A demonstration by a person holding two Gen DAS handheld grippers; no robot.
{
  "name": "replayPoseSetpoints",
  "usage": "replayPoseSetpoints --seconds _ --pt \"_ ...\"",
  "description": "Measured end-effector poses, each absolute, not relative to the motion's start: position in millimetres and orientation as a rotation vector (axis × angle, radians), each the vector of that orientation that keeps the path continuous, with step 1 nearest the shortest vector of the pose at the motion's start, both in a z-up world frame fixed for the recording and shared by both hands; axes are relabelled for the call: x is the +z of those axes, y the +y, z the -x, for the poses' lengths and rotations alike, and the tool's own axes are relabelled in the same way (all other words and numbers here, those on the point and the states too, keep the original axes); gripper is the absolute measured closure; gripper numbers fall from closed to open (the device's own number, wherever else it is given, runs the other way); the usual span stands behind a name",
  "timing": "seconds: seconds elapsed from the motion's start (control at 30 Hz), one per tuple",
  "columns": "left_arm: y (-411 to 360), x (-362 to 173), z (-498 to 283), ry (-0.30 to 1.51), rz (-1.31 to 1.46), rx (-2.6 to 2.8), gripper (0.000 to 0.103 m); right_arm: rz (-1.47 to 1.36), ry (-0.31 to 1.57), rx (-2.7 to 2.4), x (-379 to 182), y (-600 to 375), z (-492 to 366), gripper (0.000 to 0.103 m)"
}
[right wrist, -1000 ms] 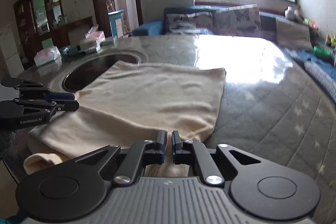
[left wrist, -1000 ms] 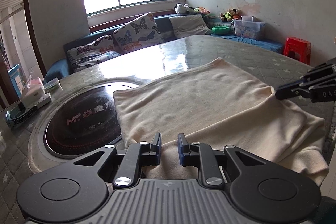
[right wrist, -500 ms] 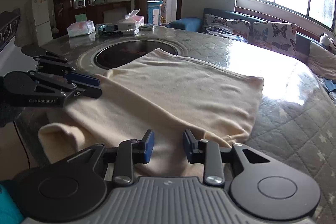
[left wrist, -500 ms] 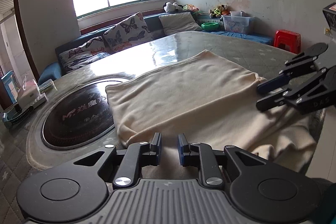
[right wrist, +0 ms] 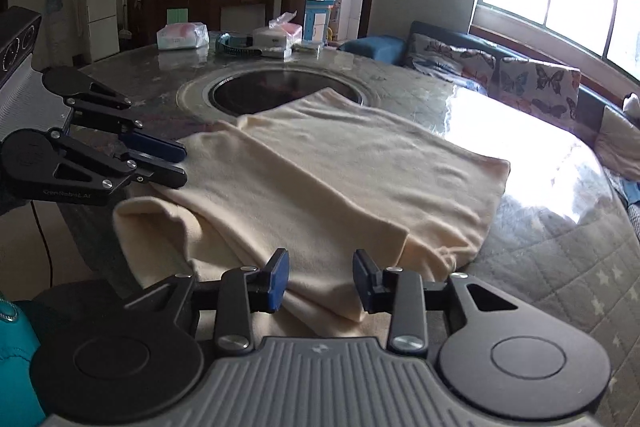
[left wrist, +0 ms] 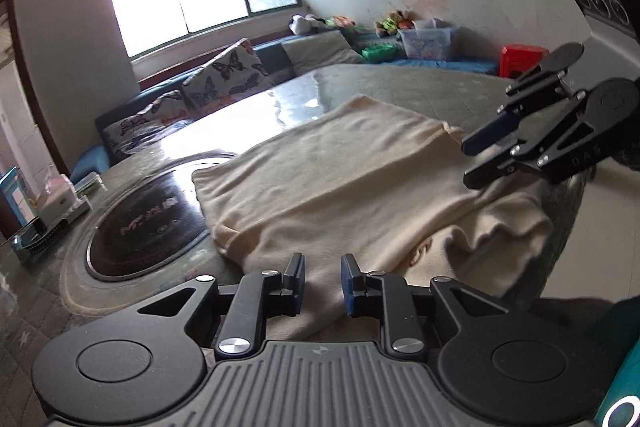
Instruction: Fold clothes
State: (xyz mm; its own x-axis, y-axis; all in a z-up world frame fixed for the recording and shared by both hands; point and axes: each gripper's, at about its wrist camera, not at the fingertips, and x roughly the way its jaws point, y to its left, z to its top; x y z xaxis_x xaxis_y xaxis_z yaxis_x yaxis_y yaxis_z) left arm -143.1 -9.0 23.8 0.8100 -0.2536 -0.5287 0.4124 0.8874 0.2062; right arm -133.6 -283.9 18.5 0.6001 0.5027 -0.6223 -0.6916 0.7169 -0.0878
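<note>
A cream garment [left wrist: 340,187] lies folded on the round table, its near part hanging over the table's front edge; it also shows in the right wrist view [right wrist: 340,179]. My left gripper [left wrist: 322,281] is open and empty, just above the garment's near edge. My right gripper [right wrist: 320,279] is open and empty, over the garment's near right corner. Each gripper shows in the other's view: the right one [left wrist: 476,163] at the garment's right side, the left one [right wrist: 180,167] at its left side, both apart from the cloth.
A dark round hotplate [left wrist: 148,227] is set in the table left of the garment. Tissue packs and boxes [right wrist: 256,37] stand at the table's far side. A sofa with butterfly cushions [left wrist: 224,79] and a red stool [left wrist: 520,57] stand beyond the table.
Both grippers opened, let go of the garment's near edge and drew back and up. The garment's near part now droops over the table edge.
</note>
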Motion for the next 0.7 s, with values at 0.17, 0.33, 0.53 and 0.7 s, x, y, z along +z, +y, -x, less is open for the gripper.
replayPoseSetpoints --seconds 0.17,0.33,0.53,0.7 --pt "5 24 147 0.531 -0.252 -0.318 0.081 0.304 0.590 0.758 22 -272 126 0.068" --pt "15 14 155 0.568 -0.244 -0.310 0.080 0.306 0.635 0.763 10 -268 120 0.068" --pt "13 21 172 0.557 -0.334 -0.374 0.080 0.254 0.669 0.731 12 -289 123 0.068" --pt "1 20 184 0.533 -0.426 -0.468 0.075 0.210 0.694 0.711 13 -304 125 0.068"
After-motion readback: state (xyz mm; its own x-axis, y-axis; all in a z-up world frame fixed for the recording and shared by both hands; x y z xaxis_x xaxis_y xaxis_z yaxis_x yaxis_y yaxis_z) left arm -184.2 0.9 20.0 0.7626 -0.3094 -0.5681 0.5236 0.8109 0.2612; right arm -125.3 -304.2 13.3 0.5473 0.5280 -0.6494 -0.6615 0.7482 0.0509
